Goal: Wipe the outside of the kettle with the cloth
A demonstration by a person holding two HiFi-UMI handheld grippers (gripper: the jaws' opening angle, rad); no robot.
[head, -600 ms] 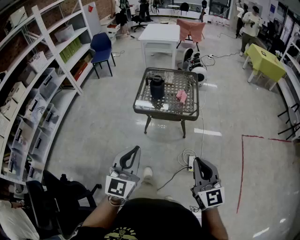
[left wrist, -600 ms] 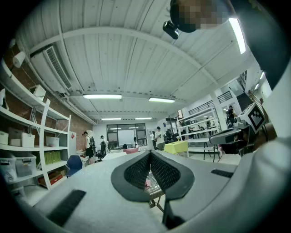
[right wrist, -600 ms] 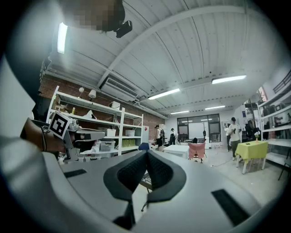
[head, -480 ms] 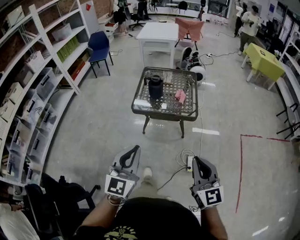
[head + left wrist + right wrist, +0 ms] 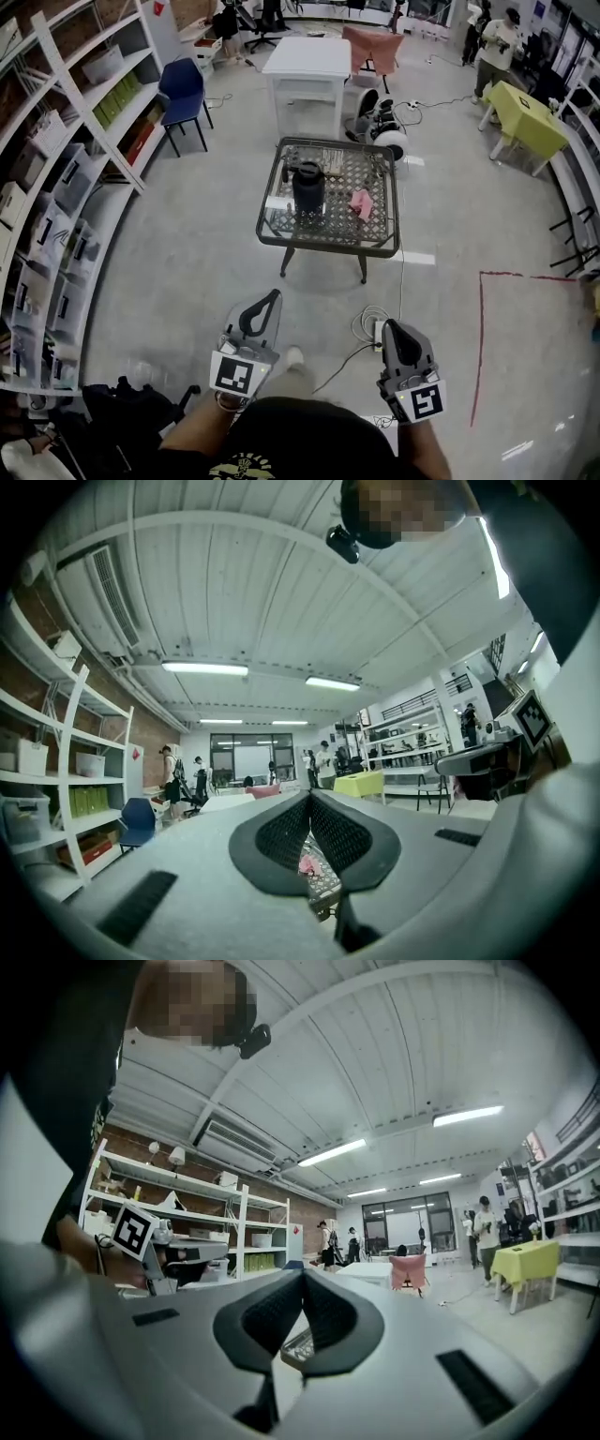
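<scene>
A dark kettle (image 5: pixel 307 187) stands on a low glass-topped wire table (image 5: pixel 281 235) ahead of me, with a pink cloth (image 5: pixel 360 202) lying to its right. Both grippers hang close to my body, well short of the table. My left gripper (image 5: pixel 272 300) is shut and empty; in the left gripper view (image 5: pixel 308 803) its pads meet, with the pink cloth (image 5: pixel 307 864) showing below them. My right gripper (image 5: pixel 390 327) is shut too, holding nothing, and in the right gripper view (image 5: pixel 302 1283) the table's edge (image 5: pixel 298 1344) peeks out under its closed tips.
White shelving (image 5: pixel 66 187) with boxes runs along the left. A blue chair (image 5: pixel 184 94), a white table (image 5: pixel 307 64) and a pink-draped chair (image 5: pixel 370 47) stand behind the low table. Cables (image 5: pixel 366 328) trail on the floor; red tape (image 5: pixel 487 309) marks it at right. People stand far back.
The view has moved forward, so the low table with kettle and cloth sits closer and lower in the frame. Both grippers keep their place near my body, still shut.
</scene>
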